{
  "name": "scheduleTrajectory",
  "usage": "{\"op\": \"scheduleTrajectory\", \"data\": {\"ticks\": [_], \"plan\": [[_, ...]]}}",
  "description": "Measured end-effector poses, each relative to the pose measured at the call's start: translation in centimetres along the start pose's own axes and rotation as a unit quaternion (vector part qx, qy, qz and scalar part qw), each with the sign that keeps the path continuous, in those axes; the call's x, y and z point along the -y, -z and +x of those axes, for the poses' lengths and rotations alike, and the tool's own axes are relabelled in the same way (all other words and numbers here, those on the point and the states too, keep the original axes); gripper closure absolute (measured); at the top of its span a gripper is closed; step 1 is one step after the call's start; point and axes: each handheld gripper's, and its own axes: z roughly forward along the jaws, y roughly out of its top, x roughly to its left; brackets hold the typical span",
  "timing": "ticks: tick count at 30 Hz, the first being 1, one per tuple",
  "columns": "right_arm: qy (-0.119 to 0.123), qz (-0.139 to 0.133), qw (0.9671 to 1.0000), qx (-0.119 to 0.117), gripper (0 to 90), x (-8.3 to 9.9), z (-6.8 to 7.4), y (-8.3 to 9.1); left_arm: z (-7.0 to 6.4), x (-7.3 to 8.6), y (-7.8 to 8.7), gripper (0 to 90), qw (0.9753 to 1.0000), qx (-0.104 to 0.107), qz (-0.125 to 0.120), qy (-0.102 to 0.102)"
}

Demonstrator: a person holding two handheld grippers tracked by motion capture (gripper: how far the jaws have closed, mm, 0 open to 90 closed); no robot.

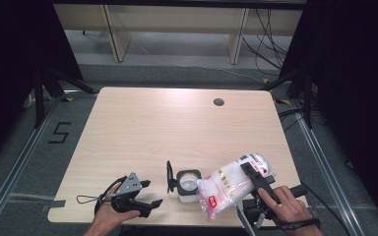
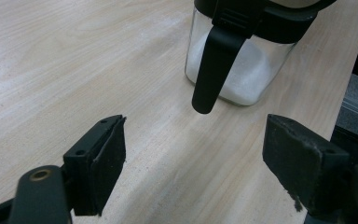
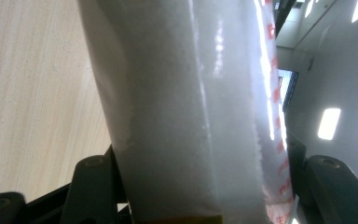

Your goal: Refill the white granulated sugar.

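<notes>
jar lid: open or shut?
Open. The jar's black lid stands flipped up at its left side, the square mouth exposed; white granules sit inside.

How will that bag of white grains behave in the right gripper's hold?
The bag is soft film, so it will probably sag around the right gripper. It looks full, so likely heavy for its size. Glossy plastic may slip; grains can shift when tilted toward the jar.

One worktop (image 1: 142,128) carries everything. There are two grippers: the left gripper (image 1: 146,192), its jaws standing apart with nothing between them, and the right gripper (image 1: 248,169), its jaws closed around one plastic bag (image 1: 226,189) of white grains. One clear jar (image 2: 242,70) with white contents stands just ahead of the left jaws, with one black lid (image 1: 169,177) hinged open. Two hands show, one per gripper.
</notes>
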Motion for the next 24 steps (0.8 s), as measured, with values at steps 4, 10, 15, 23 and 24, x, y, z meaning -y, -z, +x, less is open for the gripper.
{"op": "scheduleTrajectory", "data": {"ticks": [4,10,15,23,24], "plan": [[-0.001,0.001,1.0,0.002,43.6,0.01,-0.04,0.04,0.0,-0.01,0.01,20.9,1.0,-0.001,0.0,-0.001],[0.0,0.004,1.0,-0.002,43.6,-0.08,0.03,0.02,-0.02,0.0,-0.01,20.9,1.0,0.0,0.0,0.001],[-0.021,-0.008,0.9997,0.006,43.7,-0.09,0.51,-0.19,0.02,-0.02,0.01,20.9,1.0,-0.001,0.0,-0.003],[0.005,0.002,1.0,0.0,43.7,-0.02,0.03,-0.09,-0.02,0.0,0.0,20.9,1.0,-0.002,0.0,0.0],[-0.004,0.007,1.0,-0.004,43.7,-0.05,0.21,-0.03,0.02,-0.01,0.02,20.9,1.0,-0.002,0.002,-0.002]]}}
